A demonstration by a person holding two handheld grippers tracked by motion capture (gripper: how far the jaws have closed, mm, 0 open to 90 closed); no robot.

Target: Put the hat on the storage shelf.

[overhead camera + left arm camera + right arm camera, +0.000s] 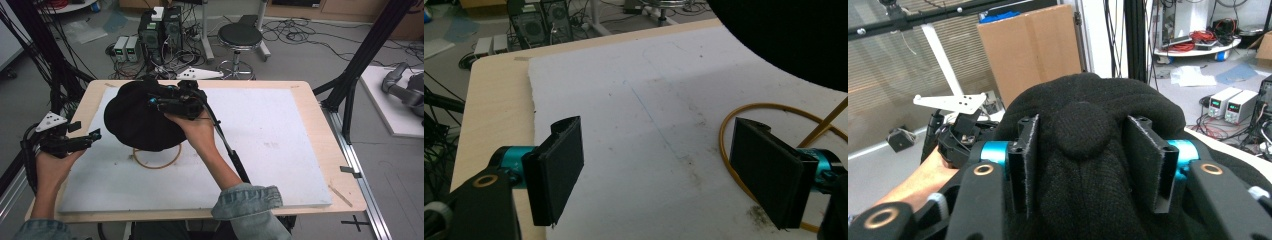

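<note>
A black knitted hat (pixel 135 120) hangs over a thin yellow wire stand with a ring base (pixel 156 162) on the white board (pixel 270 125). My right gripper (pixel 156 102) comes at the hat's top from the right. In the right gripper view its jaws press the crown (pixel 1088 100) from both sides, with fabric bunched between them at the right gripper (pixel 1088 160). My left gripper (pixel 95 135) hovers at the board's left edge, apart from the hat. The left gripper (pixel 656 170) stands wide open with nothing in it, facing the ring (pixel 729 150) and the hat's rim (pixel 794 35).
The board lies on a wooden table (pixel 320 120). Black frame posts (pixel 360 60) stand at both table sides. Behind the table, on the floor, are a stool (pixel 240 37), computer boxes (pixel 160 30) and loose cables.
</note>
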